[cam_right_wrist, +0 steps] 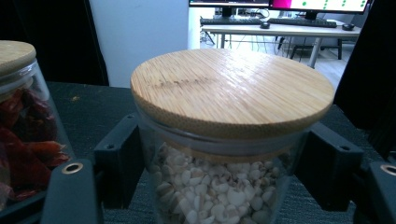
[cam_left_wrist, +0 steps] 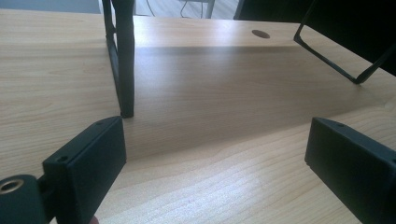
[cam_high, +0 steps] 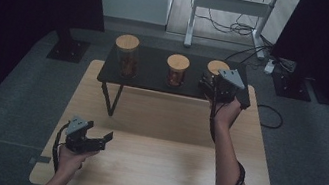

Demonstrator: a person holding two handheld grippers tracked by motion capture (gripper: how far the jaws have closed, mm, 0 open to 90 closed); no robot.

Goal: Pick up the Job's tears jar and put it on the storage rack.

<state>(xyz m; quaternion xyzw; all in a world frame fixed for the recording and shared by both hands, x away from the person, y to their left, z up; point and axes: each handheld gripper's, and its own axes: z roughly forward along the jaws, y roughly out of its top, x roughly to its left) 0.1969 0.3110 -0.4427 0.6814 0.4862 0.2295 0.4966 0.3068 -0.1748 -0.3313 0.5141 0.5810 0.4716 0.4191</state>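
Observation:
Three glass jars with bamboo lids stand in a row on a low black shelf (cam_high: 151,81). My right gripper (cam_high: 210,84) (cam_right_wrist: 224,161) reaches the right-hand jar (cam_high: 217,67) (cam_right_wrist: 232,88), which holds white grains. Its black jaws press the glass on both sides just under the lid, so it is shut on that jar. The middle jar (cam_high: 177,69) (cam_right_wrist: 18,126) holds red dried pieces and stands just left of the held one. The tall left jar (cam_high: 125,55) stands apart. My left gripper (cam_high: 99,140) (cam_left_wrist: 215,140) hovers low over the wooden table (cam_high: 166,159) near its front left, open, nothing between its jaws.
The shelf rests on thin black wire legs (cam_left_wrist: 122,60) on the far half of the table. A cable hole (cam_left_wrist: 260,33) lies in the tabletop under the shelf. Dark curtains, a desk frame (cam_high: 233,5) and floor cables lie beyond the table.

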